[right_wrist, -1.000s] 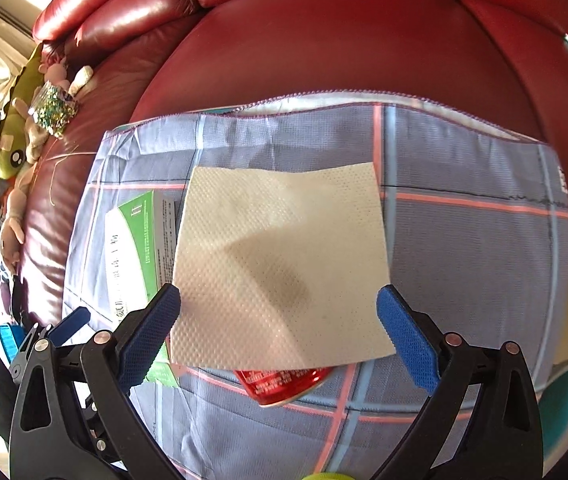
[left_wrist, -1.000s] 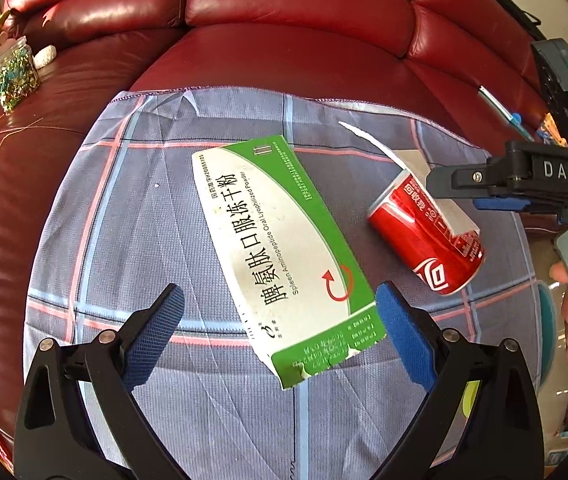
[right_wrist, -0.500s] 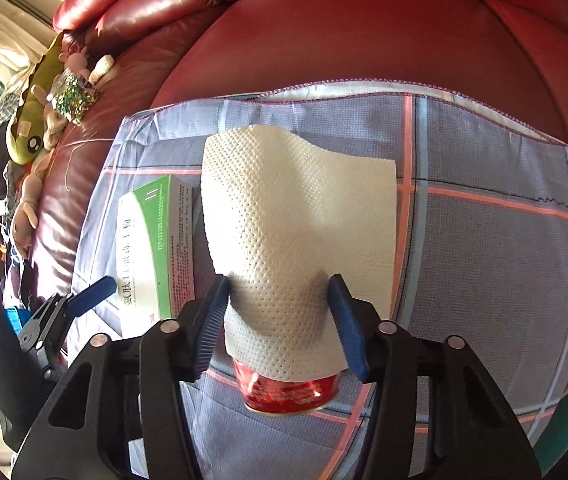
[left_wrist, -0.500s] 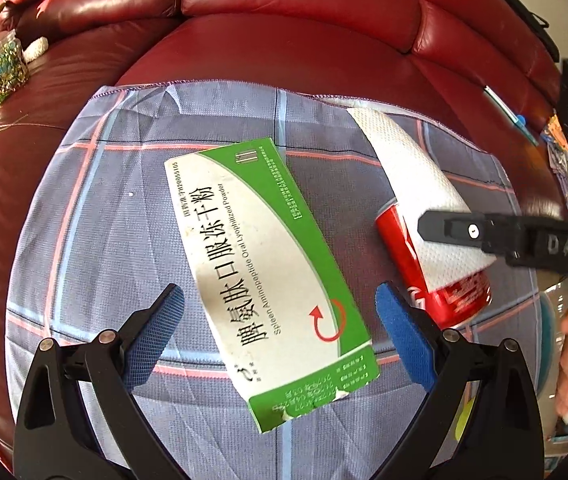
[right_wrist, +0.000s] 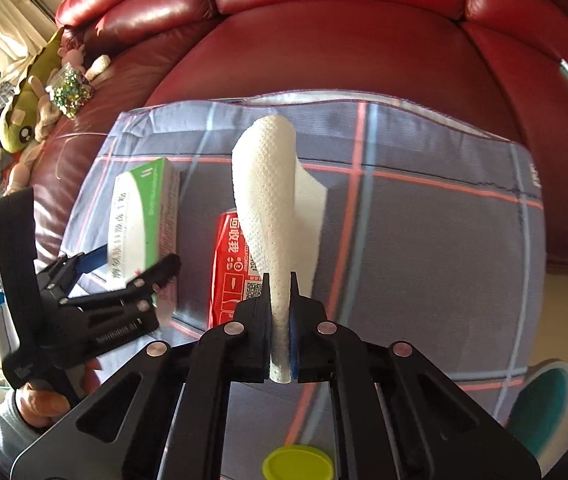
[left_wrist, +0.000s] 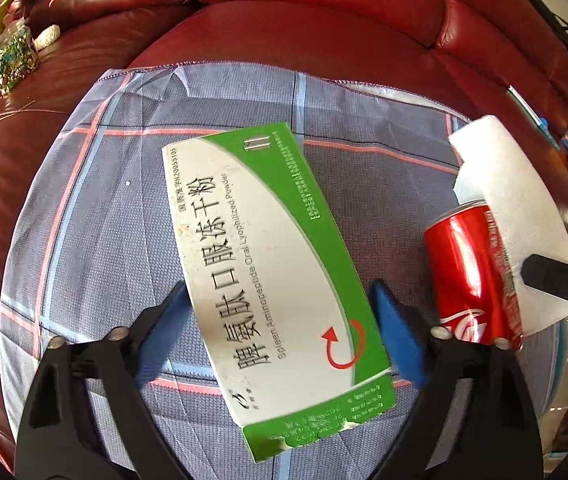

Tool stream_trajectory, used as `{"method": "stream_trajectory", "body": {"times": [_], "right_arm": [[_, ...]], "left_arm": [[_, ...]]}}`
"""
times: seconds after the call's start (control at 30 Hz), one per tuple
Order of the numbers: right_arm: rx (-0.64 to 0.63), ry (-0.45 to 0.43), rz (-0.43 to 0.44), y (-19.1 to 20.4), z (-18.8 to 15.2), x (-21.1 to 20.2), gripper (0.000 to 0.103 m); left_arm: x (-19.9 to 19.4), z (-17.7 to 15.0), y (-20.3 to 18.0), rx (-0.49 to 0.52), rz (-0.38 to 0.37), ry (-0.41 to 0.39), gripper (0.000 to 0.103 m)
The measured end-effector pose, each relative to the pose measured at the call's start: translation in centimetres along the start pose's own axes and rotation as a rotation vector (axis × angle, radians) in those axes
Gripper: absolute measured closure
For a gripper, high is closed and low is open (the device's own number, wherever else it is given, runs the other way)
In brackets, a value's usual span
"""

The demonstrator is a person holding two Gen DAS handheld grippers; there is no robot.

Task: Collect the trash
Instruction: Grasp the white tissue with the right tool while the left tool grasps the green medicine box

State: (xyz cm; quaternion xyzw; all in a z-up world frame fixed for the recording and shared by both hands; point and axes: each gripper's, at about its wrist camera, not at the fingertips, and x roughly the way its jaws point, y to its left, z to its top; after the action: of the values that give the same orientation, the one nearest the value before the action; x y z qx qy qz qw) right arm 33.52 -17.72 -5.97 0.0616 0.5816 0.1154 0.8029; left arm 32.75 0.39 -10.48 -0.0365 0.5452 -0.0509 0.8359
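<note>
A green and white medicine box (left_wrist: 267, 264) lies flat on a plaid cloth (left_wrist: 103, 220). My left gripper (left_wrist: 277, 292) straddles its near half. The jaws are closing and the blue pads stand close beside the box's long edges, not visibly pressing. To its right lies a red drink can (left_wrist: 472, 272) on its side. My right gripper (right_wrist: 281, 312) is shut on a white paper napkin (right_wrist: 267, 200), which hangs folded above the can (right_wrist: 231, 264). The box (right_wrist: 139, 216) and left gripper (right_wrist: 127, 264) also show in the right wrist view.
The cloth covers a red leather sofa seat (left_wrist: 304, 32). A jar of glitter (left_wrist: 11, 56) and plush toys (right_wrist: 23, 120) sit at the far left. A teal round object (right_wrist: 544, 396) and a yellow-green lid (right_wrist: 298, 464) lie near the cloth's front edge. A hand (right_wrist: 39, 400) holds the left gripper.
The right gripper shut on the napkin that lay spread over the can and raised it, baring the can. The left gripper came down over the box and its jaws narrowed.
</note>
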Motion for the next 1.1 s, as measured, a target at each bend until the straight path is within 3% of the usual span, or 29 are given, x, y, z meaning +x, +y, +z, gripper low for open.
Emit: {"method": "stream_trajectory", "body": {"times": [0.2,0.4,0.9,1.1], "right_arm": [[0.015,0.002,-0.019,-1.1,-1.8,-1.0,0.096],[0.011,-0.019,-0.024,-0.7,-3.5,-2.5,0.096],[0.013,-0.054,-0.022,0.3,-9.6,-7.0,0.096],[0.005,-0.047,-0.021,0.8,-12.1,-7.8,0.096]], "left_arm": [[-1.1,-1.1,0.0,0.02,0.038,-0.033,0.028],[-3.8,-3.7,0.1,0.071,0.06,-0.065,0.029],[-10.6,-12.3,-1.2,0.142,-0.068,-0.108,0.03],[-10.1,-15.3,-2.0,0.168,-0.099,-0.048,0.028]]}}
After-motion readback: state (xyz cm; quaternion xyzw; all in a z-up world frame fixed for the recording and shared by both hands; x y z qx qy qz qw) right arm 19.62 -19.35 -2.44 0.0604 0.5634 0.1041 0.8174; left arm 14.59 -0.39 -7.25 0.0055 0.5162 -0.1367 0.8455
